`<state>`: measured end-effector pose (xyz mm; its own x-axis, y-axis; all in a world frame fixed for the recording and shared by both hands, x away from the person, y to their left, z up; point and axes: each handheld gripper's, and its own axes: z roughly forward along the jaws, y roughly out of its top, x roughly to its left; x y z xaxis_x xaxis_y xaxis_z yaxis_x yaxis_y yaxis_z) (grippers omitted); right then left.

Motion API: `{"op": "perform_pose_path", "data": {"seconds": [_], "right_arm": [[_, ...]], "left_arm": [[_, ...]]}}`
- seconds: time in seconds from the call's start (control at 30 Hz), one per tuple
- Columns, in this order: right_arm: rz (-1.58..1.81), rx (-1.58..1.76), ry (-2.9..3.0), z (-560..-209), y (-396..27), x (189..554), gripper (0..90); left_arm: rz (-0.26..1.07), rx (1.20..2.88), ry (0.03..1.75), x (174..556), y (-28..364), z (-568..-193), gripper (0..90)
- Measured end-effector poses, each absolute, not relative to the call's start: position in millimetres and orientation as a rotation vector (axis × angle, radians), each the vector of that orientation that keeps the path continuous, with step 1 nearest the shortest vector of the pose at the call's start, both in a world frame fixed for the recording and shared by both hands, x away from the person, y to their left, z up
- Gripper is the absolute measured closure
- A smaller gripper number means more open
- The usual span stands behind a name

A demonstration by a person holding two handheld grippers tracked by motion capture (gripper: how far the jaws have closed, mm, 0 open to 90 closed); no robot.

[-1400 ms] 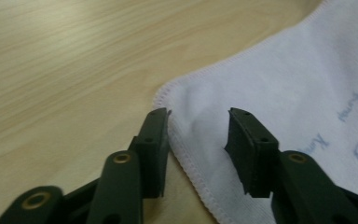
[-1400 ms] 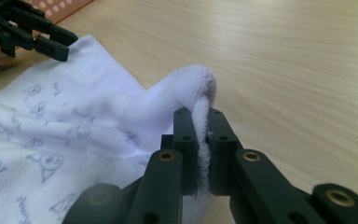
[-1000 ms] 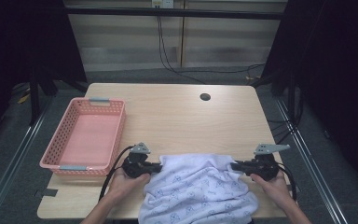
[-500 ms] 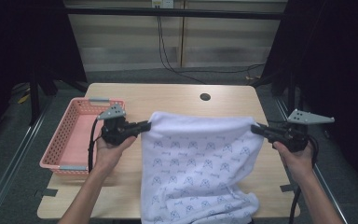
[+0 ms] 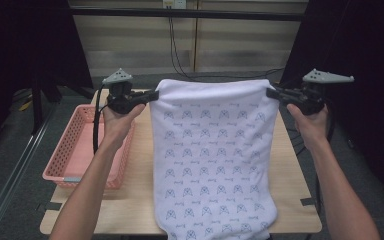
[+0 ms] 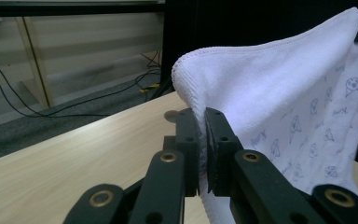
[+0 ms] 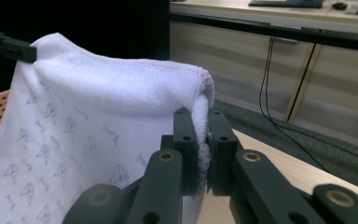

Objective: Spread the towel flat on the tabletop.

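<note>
Both claws pinching towel (image 5: 212, 150) top corners – left gripper (image 5: 152, 95), right gripper (image 5: 271, 92). Risk: thin corner bite slips – hem drags on table (image 5: 140, 200).

Hanging above the middle of the bench (image 5: 290, 165): towel (image 5: 212, 155), top corners pinched between left gripper (image 5: 150, 95) and right gripper (image 5: 272, 93), lower end draped past the near edge. At the left edge, left of the towel: basket (image 5: 65, 160).
</note>
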<state>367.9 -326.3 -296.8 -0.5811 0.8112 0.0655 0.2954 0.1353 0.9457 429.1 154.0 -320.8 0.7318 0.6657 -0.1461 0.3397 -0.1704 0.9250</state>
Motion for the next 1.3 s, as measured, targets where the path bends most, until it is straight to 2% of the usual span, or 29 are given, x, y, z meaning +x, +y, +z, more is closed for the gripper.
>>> {"op": "perform_pose_path", "data": {"seconds": [0.03,0.1,0.13,0.2,0.23,0.4,0.53,0.73,0.87,1.07,1.2,1.23,1.3], "right_arm": [[1.449,1.079,1.945,-298.9,-326.2,378.2,85.5],[1.375,1.115,1.961,-307.1,-322.7,398.2,84.4],[1.349,1.153,1.968,-315.4,-321.3,409.1,79.9],[1.286,1.184,1.996,-328.8,-318.2,420.7,67.6],[1.245,1.213,1.981,-336.2,-317.1,424.5,65.3],[1.203,1.235,2.03,-363.7,-315.3,422.2,61.2],[1.241,1.227,2.047,-371.7,-317.1,400.0,60.5],[1.315,1.184,2.156,-393.4,-316.9,336.9,57.5],[1.327,1.184,2.234,-415.1,-316.0,292.7,55.4],[1.318,1.231,2.344,-455.1,-312.2,241.8,52.8],[1.219,1.274,2.421,-481.1,-308.5,234.2,51.1],[1.204,1.281,2.434,-484.0,-307.4,235.6,50.8],[1.136,1.256,2.469,-491.1,-301.8,242.1,50.5]], "left_arm": [[0.348,1.779,0.813,436.5,151.8,-323.8,83.7],[0.351,1.784,0.88,450.3,148.2,-335.3,70.8],[0.331,1.78,0.895,454.1,148.2,-339.9,69.1],[0.326,1.8,0.93,458.6,147.6,-351.3,59.6],[0.317,1.822,0.933,457.6,145.8,-356.8,58.2],[0.295,1.88,0.834,438.0,133.1,-362.7,59.3],[0.254,1.885,0.801,418.9,130.9,-367.0,61.8],[0.177,1.953,0.728,373.0,130.5,-390.4,65.0],[0.069,1.988,0.758,342.4,134.7,-417.9,65.3],[-0.019,2.064,0.76,296.1,138.8,-460.9,63.9],[-0.043,2.157,0.728,281.2,132.9,-482.2,63.8],[0.019,2.21,0.713,280.8,128.8,-486.5,63.6],[0.028,2.236,0.712,282.9,125.9,-490.7,63.1]]}}
